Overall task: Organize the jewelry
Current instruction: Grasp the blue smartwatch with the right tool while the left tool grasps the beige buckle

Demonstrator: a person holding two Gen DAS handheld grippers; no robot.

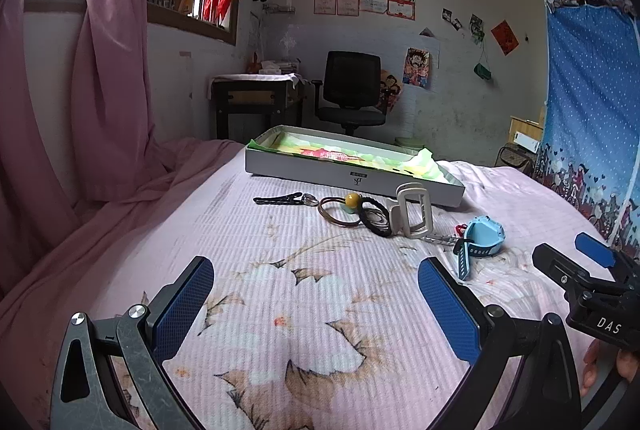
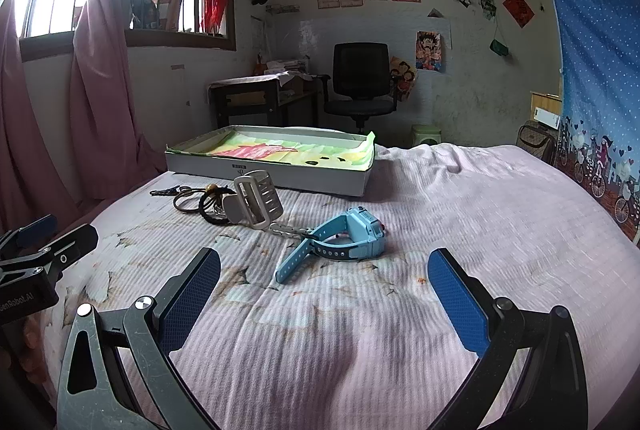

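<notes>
On the bed (image 2: 460, 190), the jewelry lies in a row just near of the white box (image 2: 272, 174): far left a black hair clip (image 1: 278, 199), then a brown bangle (image 1: 334, 216), a white watch (image 2: 256, 204) and a blue watch (image 2: 344, 236). The left hand-held gripper (image 1: 316, 304) and right hand-held gripper (image 2: 324, 300) both hover spread wide, empty, nothing between them and the row.

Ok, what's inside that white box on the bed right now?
The white box holds only a crumpled green and yellow paper lining with a red figure on it. No jewelry shows on top. Anything beneath the paper, or tight against the near wall, is hidden.
</notes>
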